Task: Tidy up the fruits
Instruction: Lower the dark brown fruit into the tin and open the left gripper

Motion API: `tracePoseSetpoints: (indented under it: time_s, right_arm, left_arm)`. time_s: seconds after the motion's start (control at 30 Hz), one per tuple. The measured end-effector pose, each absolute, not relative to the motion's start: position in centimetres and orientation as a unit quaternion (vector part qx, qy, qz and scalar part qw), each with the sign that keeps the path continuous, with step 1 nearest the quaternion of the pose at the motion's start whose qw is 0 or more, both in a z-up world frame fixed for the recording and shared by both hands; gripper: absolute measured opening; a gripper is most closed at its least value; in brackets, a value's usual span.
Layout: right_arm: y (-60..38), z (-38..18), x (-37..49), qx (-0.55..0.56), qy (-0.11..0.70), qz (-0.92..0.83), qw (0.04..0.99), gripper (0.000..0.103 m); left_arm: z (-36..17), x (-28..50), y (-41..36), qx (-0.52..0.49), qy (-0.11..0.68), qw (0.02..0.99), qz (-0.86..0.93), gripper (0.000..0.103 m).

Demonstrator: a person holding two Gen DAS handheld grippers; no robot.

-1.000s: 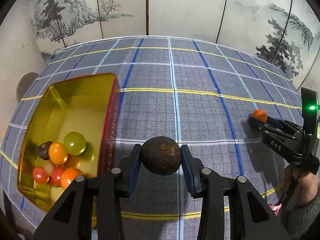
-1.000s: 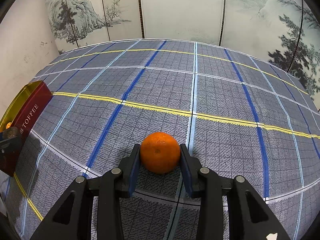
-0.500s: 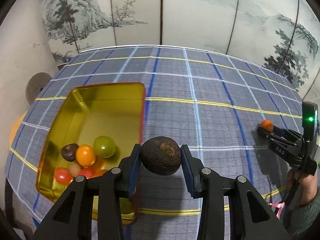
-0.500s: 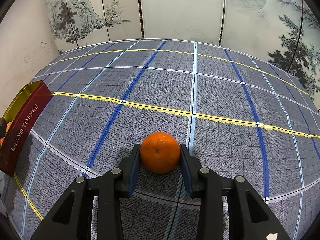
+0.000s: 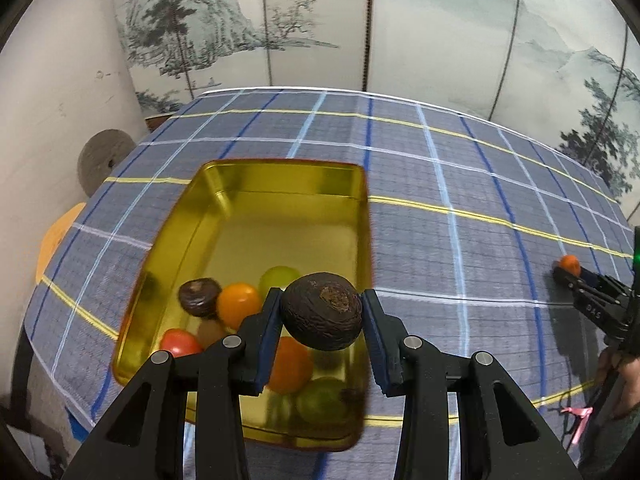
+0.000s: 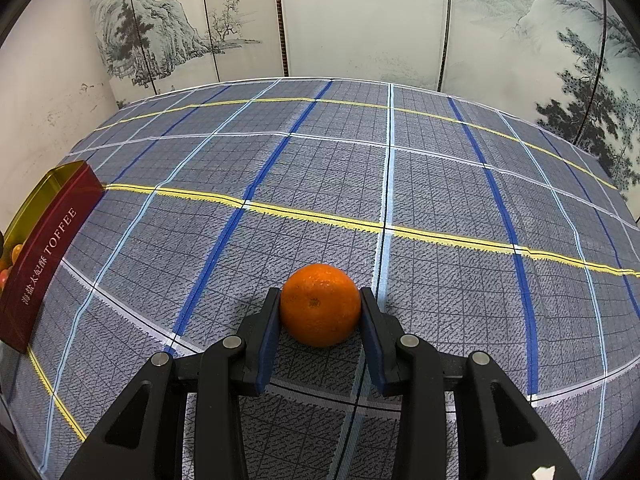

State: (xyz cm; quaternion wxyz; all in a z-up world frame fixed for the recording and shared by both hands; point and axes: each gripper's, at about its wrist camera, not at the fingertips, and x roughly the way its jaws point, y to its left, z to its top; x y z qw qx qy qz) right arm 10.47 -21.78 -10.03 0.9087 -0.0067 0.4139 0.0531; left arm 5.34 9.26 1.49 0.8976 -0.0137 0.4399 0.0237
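Observation:
My left gripper (image 5: 322, 314) is shut on a dark brown wrinkled fruit (image 5: 322, 311) and holds it over the near right part of a gold tin (image 5: 256, 184). The tin holds several small fruits: orange (image 5: 238, 306), green (image 5: 280, 276), red (image 5: 180, 342) and a dark one (image 5: 199, 297). My right gripper (image 6: 320, 308) is shut on an orange (image 6: 320, 304) that sits on the checked cloth; it also shows far right in the left wrist view (image 5: 570, 270). The tin's red side (image 6: 44, 256) shows at the left edge of the right wrist view.
A blue-grey checked cloth (image 6: 360, 168) covers the table. Painted folding screens (image 6: 360, 20) stand behind it. A white wall (image 5: 48, 120) is to the left, with a grey round object (image 5: 100, 160) and an orange object (image 5: 56, 236) beyond the table's left edge.
My left gripper has carried the dark fruit leftward, from beside the tin to above its near right part. The right gripper and the orange have not moved.

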Motion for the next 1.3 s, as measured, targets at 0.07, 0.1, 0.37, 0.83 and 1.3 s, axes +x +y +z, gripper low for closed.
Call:
tracePoseSetpoints:
  time_s: [0.07, 0.1, 0.37, 0.83, 1.3]
  right_arm:
    - [-21.8, -10.0, 10.5, -0.007, 0.414, 0.053, 0.909, 0.035]
    - [-21.8, -10.0, 10.5, -0.007, 0.414, 0.053, 0.909, 0.035]
    - [-21.7, -10.1, 10.5, -0.008, 0.414, 0.052, 0.909, 0.036]
    - [-21.4, -10.2, 10.5, -0.018, 0.416, 0.048, 0.908, 0.036]
    - [-21.3, -10.2, 10.5, -0.019, 0.416, 0.047, 0.908, 0.036]
  left_arm:
    - [1.3, 5.3, 9.7, -0.013, 0.44, 0.897, 0.029, 0.04]
    - [1.2, 5.3, 10.0, -0.011, 0.44, 0.897, 0.033, 0.04]
    - [0.2, 5.2, 11.8, -0.014, 0.447, 0.893, 0.052, 0.04]
    - [-1.1, 5.0, 13.3, -0.02, 0.456, 0.888, 0.06, 0.04]
    - [-1.6, 4.9, 13.8, -0.025, 0.458, 0.887, 0.059, 0.04]
